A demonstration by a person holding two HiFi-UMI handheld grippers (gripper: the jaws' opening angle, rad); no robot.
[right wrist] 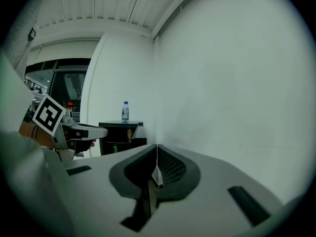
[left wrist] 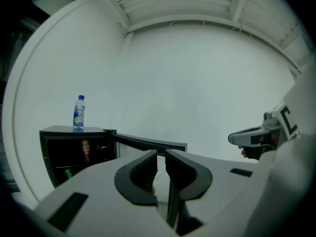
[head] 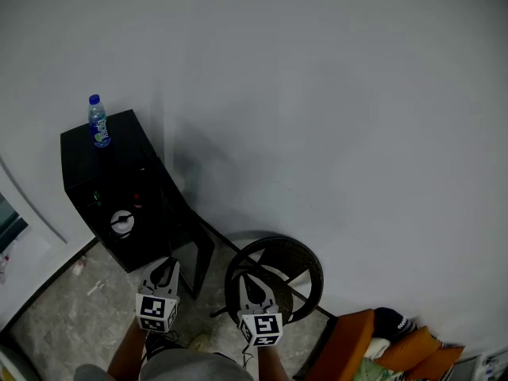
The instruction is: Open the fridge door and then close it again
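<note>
Small black box-shaped fridge (head: 111,153) standing open at 10 o'clock
Left gripper (head: 164,270) at 7 o'clock, jaws slightly apart, empty; right gripper (head: 252,286) at 6 o'clock, jaws together; beyond, black fridge door (head: 189,236) swung out; clear blue-capped plastic bottle (head: 98,122) on top.

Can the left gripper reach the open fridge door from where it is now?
Probably yes: the left gripper hangs close beside the fridge door, near its free edge, and nothing stands between them.

Speckled floor (head: 55,308) bears black fridge (head: 119,155); round seat (head: 313,276) beside.
</note>
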